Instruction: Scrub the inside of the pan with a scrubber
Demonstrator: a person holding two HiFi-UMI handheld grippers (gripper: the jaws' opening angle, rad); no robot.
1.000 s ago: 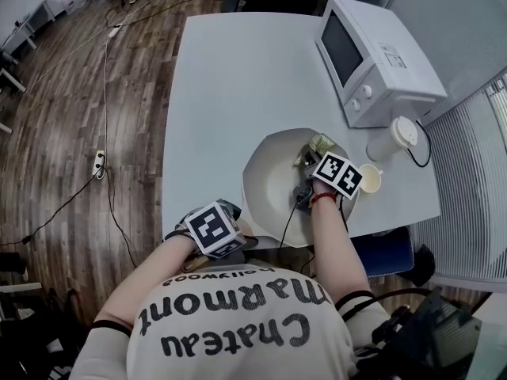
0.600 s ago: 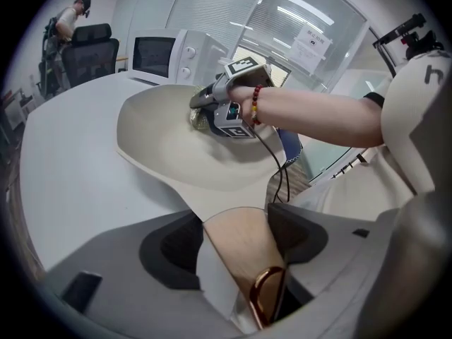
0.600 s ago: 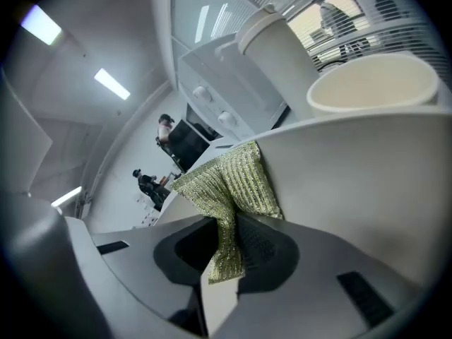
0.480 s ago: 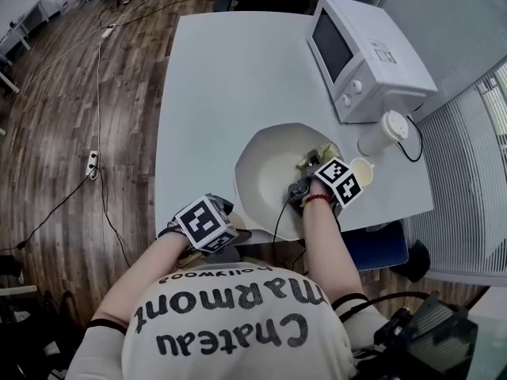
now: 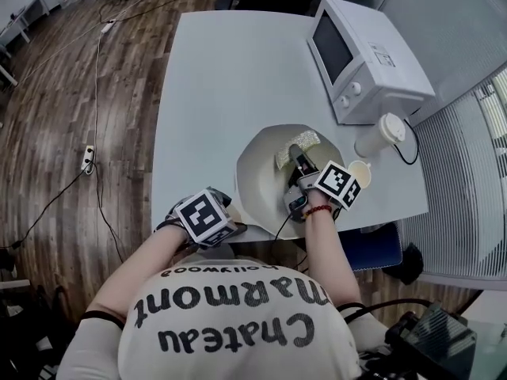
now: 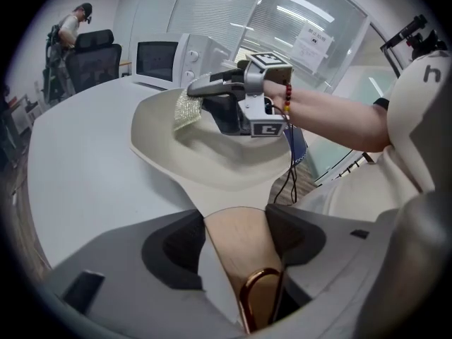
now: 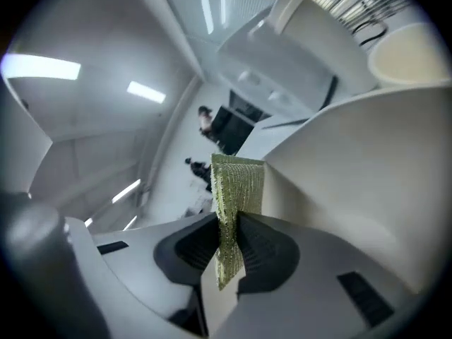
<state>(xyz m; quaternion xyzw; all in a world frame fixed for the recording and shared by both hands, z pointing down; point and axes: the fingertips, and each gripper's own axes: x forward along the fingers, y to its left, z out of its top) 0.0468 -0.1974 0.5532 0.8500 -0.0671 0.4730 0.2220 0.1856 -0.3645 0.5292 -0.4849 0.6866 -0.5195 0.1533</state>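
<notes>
A cream pan (image 5: 265, 188) sits near the table's front edge. Its wooden handle (image 6: 244, 249), with a copper loop, lies between the jaws of my left gripper (image 6: 236, 224). Those jaws have just been closing and both pads press on the handle. My right gripper (image 5: 298, 157) hovers over the pan's far side, shut on a yellow-green scrubber (image 5: 297, 145). In the right gripper view the scrubber (image 7: 236, 186) stands upright between the pads, beside the pan's inner wall (image 7: 353, 161). The left gripper view shows the scrubber (image 6: 187, 108) held above the pan's bowl (image 6: 212, 154).
A white microwave (image 5: 364, 46) stands at the table's back right. A lidded paper cup (image 5: 382, 135) and a small cup (image 5: 358, 172) sit just right of the pan. Cables and a power strip (image 5: 87, 159) lie on the wooden floor at left.
My right gripper has lifted and swung the scrubber from the pan's right side toward its far rim. The left gripper has stayed on the handle.
</notes>
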